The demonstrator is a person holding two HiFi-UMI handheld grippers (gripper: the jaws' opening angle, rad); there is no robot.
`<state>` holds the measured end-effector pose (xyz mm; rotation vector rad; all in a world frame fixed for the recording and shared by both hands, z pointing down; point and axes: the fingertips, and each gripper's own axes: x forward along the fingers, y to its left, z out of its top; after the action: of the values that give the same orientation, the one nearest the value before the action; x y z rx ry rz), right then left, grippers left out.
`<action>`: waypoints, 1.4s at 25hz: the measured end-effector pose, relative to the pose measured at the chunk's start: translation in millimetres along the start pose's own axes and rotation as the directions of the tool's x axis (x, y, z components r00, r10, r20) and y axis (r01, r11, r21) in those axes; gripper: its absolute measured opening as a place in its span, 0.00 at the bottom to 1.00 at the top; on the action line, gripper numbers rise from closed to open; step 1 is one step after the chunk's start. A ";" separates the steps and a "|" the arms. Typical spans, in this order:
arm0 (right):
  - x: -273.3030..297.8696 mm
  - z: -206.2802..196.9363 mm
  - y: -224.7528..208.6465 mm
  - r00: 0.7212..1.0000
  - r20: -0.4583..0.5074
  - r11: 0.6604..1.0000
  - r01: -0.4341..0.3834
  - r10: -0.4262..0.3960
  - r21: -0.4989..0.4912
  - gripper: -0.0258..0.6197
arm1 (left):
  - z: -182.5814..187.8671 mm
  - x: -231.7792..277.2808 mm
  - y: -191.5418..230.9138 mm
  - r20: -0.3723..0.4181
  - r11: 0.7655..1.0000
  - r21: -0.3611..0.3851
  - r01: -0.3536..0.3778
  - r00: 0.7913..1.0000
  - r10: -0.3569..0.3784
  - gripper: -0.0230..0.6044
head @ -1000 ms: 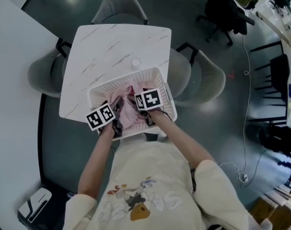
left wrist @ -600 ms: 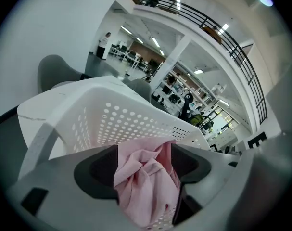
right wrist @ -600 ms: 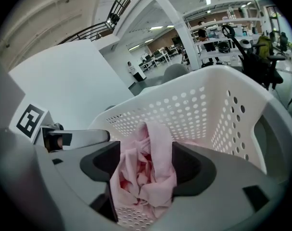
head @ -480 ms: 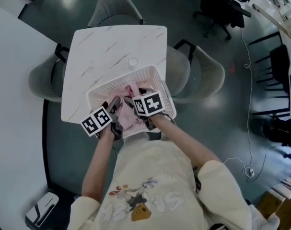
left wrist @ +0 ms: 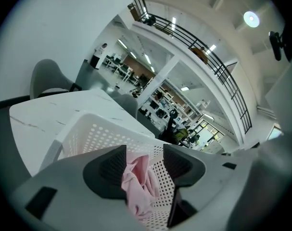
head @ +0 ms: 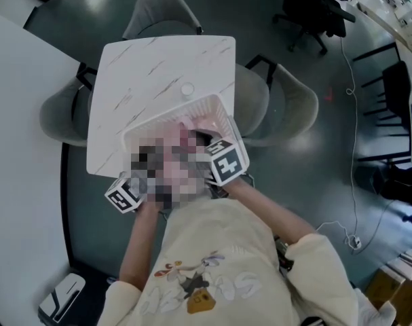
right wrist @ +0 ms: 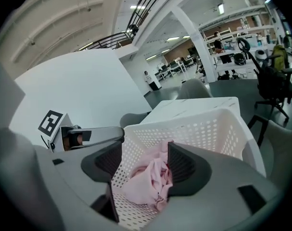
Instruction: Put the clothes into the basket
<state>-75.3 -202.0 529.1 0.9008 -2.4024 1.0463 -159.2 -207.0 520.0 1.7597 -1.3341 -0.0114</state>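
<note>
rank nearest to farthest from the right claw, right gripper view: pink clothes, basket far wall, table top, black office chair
1. pink clothes, low centre
2. basket far wall, behind them
3. table top, beyond that wall
4. black office chair, far right

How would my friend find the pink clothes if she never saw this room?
Look for the white marble-patterned table with grey chairs around it. On its near edge sits a white holey basket; the crumpled pink clothes lie inside, the only pink thing there.
</note>
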 end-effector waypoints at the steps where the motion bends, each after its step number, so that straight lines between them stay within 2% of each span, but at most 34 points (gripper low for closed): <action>1: -2.6 1.3 2.0 1.000 0.006 1.000 -0.004 0.004 -0.010 0.51 | 1.7 -2.3 -2.8 0.005 1.000 0.004 0.006 1.000 -0.006 0.42; 4: -9.1 2.0 4.2 1.000 0.024 1.000 -0.011 0.012 -0.028 0.48 | 4.7 -7.9 -5.6 0.021 1.000 0.011 0.010 1.000 -0.011 0.39; 7: -17.8 -0.4 3.6 0.999 0.052 0.999 -0.003 0.005 -0.037 0.46 | 1.7 -14.6 -7.3 0.040 0.999 0.053 -0.007 0.999 0.004 0.36; 12: -34.8 -4.0 3.4 0.988 0.156 0.999 0.013 -0.005 -0.049 0.44 | -17.1 -27.7 -18.7 0.057 0.979 0.201 -0.030 0.998 0.019 0.32; 15: -42.1 -11.1 2.1 0.981 0.192 0.994 0.050 -0.031 -0.095 0.44 | -24.4 -38.9 -21.1 0.105 0.960 0.270 -0.072 0.993 0.045 0.25; 19: -46.7 -20.1 4.4 0.972 0.224 0.958 0.130 -0.072 -0.256 0.43 | -34.2 -49.3 -18.4 0.170 0.921 0.361 -0.145 0.981 0.088 0.18; 23: -45.6 -30.7 8.4 0.959 0.269 0.872 0.206 -0.090 -0.444 0.41 | -45.4 -49.4 -14.3 0.221 0.867 0.454 -0.204 0.969 0.112 0.15; 26: -38.3 -36.6 17.9 0.963 0.259 0.826 0.201 -0.069 -0.527 0.39 | -51.2 -49.2 -17.8 0.252 0.809 0.536 -0.239 0.961 0.117 0.13; 28: -36.7 -36.2 17.6 0.963 0.262 0.826 0.204 -0.071 -0.525 0.38 | -53.5 -50.1 -23.0 0.274 0.775 0.578 -0.256 0.955 0.111 0.12; 30: -37.1 -33.5 13.8 0.958 0.274 0.831 0.222 -0.088 -0.510 0.32 | -53.2 -50.0 -23.7 0.284 0.765 0.586 -0.267 0.952 0.114 0.11; 32: -34.0 -34.8 12.3 0.959 0.264 0.822 0.230 -0.101 -0.522 0.24 | -53.3 -48.8 -22.2 0.285 0.758 0.592 -0.273 0.951 0.120 0.10; 35: -28.2 -40.6 11.7 0.967 0.222 0.802 0.230 -0.125 -0.552 0.22 | -54.3 -47.8 -19.1 0.293 0.747 0.601 -0.284 0.948 0.124 0.10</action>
<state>-59.6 -153.9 534.3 0.9880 -2.4836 0.1355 -137.9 -135.4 517.1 2.2063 -1.8574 0.4209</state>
